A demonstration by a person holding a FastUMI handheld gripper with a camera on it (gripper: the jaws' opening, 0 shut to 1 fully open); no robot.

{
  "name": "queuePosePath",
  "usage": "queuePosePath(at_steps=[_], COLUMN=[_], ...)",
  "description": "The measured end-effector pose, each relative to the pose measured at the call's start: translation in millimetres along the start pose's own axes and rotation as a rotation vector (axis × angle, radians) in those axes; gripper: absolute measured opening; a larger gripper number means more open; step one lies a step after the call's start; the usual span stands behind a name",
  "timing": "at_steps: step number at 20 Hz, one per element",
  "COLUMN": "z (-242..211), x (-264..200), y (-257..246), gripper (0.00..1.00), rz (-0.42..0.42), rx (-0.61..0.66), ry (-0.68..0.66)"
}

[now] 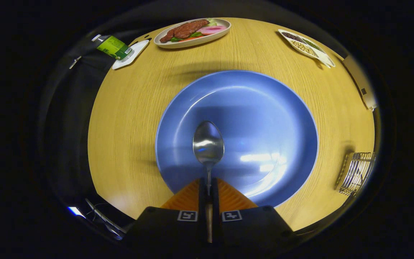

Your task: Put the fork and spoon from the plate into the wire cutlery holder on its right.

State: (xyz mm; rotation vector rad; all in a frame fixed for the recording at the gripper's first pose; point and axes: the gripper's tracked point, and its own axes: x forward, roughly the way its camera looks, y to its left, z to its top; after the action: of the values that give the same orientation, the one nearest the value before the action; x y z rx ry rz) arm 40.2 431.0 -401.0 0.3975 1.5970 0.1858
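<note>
Presently: gripper (pixel 208 187) clamped on spoon (pixel 208 144) handle.
Bowl over blue plate (pixel 282 118); wire cutlery holder (pixel 358 172) well apart, right.

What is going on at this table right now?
A hand-held gripper has its two fingers closed on the handle of a spoon, whose bowl sticks out ahead of them over a blue plate. The wire cutlery holder stands on the wooden table to the plate's right, so the spoon is not yet in it. No fork is on the plate.
</note>
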Motion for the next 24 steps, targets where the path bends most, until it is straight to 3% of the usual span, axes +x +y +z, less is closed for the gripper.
queuePosePath(at_steps=[3, 7, 13, 19, 24], z=[11.0, 21.6, 27.9, 23.5, 5.7], x=[-14.1, -43.2, -117.8, -206.2, -244.0], y=[-9.0, -8.6, -26.4, -78.6, -149.7], gripper=[0.06, 0.06, 0.06, 0.06, 0.06], rz=[0.017, 0.102, 0.203, 0.198, 0.146], rx=[0.006, 0.06, 0.064, 0.01, 0.045], ry=[-0.069, -0.108, -0.13, -0.182, -0.147])
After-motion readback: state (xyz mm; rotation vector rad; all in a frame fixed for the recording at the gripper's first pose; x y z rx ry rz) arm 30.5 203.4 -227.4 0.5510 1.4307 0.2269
